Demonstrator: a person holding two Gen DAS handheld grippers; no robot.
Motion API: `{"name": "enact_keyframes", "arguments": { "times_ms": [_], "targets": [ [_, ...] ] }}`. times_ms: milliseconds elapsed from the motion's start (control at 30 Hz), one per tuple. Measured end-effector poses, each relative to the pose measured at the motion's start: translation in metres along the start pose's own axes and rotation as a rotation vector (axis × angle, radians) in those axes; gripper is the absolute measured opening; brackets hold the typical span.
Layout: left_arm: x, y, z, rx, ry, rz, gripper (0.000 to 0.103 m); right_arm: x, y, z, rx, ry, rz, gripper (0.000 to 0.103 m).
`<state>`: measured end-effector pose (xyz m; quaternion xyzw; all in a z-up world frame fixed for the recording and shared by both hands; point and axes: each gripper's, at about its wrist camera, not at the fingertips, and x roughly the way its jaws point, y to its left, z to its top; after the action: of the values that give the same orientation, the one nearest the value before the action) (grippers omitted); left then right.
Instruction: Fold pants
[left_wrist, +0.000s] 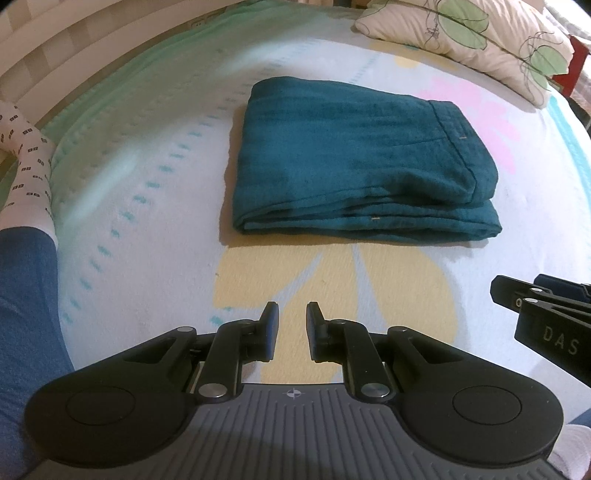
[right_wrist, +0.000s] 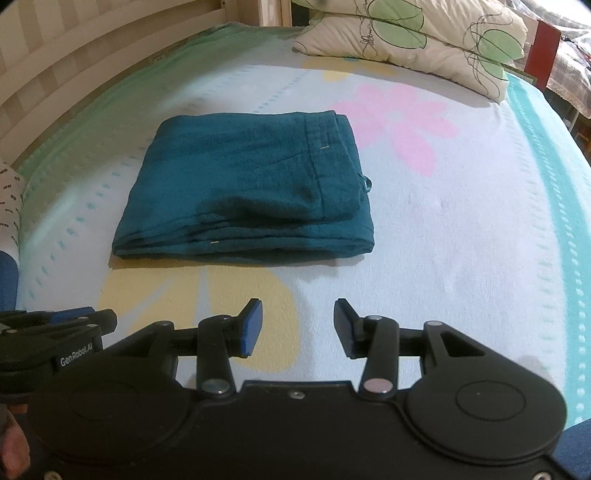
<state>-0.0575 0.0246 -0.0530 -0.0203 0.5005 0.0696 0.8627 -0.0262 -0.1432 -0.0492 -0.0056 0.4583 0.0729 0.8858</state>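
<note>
The teal pants (left_wrist: 354, 158) lie folded into a flat rectangular stack on the bed; they also show in the right wrist view (right_wrist: 247, 188), waistband to the right. My left gripper (left_wrist: 291, 314) is open and empty, held above the bedspread a little in front of the stack's near edge. My right gripper (right_wrist: 297, 314) is open and empty, also in front of the stack and to its right. The right gripper's fingers (left_wrist: 517, 295) show at the right edge of the left wrist view. The left gripper's body (right_wrist: 55, 332) shows at the left of the right wrist view.
The bedspread (right_wrist: 461, 240) is pale with pink and yellow flowers. A leaf-print pillow (right_wrist: 424, 48) lies at the far end. A wooden slatted bed frame (right_wrist: 74, 85) runs along the left. A person's leg in a patterned sock (left_wrist: 26, 166) rests at the left.
</note>
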Motion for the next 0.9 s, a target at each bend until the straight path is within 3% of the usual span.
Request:
{"name": "enact_keyframes", "arguments": {
  "times_ms": [900],
  "targets": [
    [0.0057, -0.0014, -0.002, 0.004, 0.032, -0.007, 0.016, 0.003, -0.0003, -0.0012, 0.006, 0.013, 0.01, 0.052]
  ]
}}
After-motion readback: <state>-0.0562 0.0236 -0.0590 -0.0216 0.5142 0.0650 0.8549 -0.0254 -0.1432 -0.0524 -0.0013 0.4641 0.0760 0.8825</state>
